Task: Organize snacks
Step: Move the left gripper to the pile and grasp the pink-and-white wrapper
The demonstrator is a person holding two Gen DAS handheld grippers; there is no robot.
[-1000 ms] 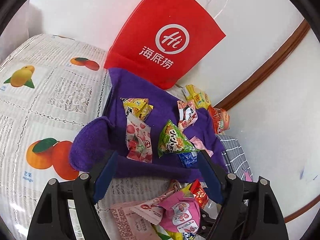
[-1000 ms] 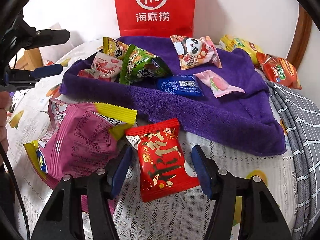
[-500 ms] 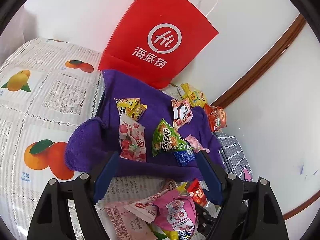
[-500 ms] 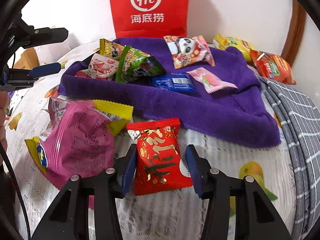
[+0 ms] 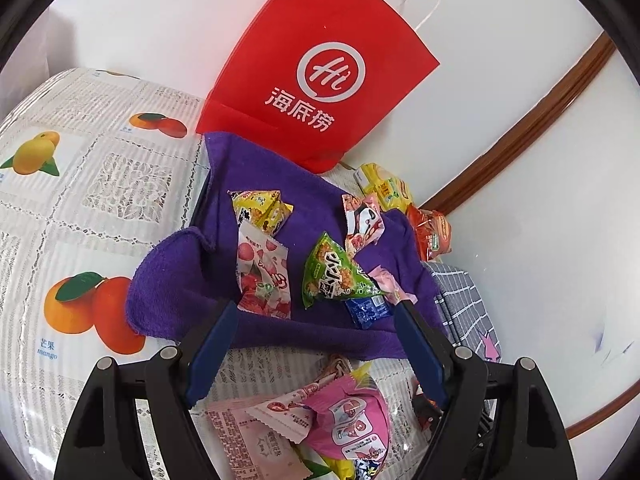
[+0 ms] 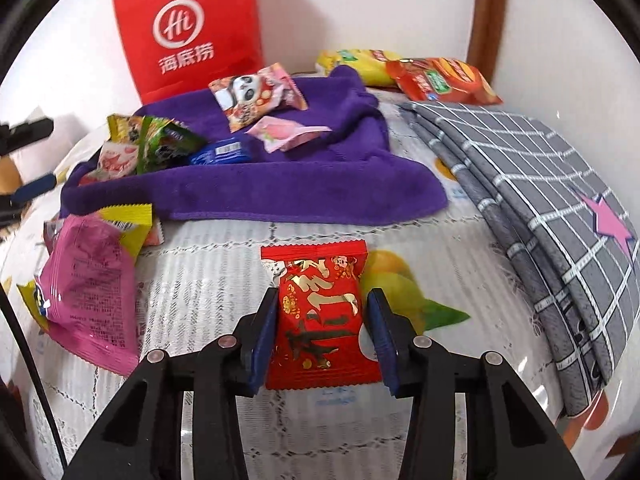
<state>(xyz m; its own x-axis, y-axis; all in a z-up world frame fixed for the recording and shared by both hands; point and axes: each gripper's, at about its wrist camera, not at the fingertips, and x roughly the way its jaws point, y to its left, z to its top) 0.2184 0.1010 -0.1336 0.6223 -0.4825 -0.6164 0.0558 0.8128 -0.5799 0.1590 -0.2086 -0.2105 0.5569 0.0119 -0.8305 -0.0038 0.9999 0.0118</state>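
Both fingers point(image 6: 374, 322) vs red packet point(image 6: 320, 316) sides

Tablecloth point(image 6: 224, 256): white lace-patterned, printed with orange and yellow mangoes with green leaves. Towel point(image 6: 304, 184): plain purple. Paper bag point(image 5: 320, 80): red, with a white circular logo, white characters and white cord handles. Folded cloth point(image 6: 532, 184): grey with a white grid and a pink star. Packet in the right gripper's blue-padded black fingers point(image 6: 322, 332): red with gold and black characters. Large pouch point(image 6: 90, 284): pink with yellow edges. On the towel were a green packet point(image 5: 334, 276), a yellow packet point(image 5: 262, 210), a pink-and-white strawberry-printed packet point(image 5: 262, 276), a small blue packet point(image 5: 368, 310), a pale pink packet point(image 6: 286, 132), and a panda-printed packet point(image 6: 256, 94). Beyond lay a yellow bag point(image 6: 360, 62) and an orange-red bag point(image 6: 440, 80). Wall trim point(image 5: 520, 120): brown.
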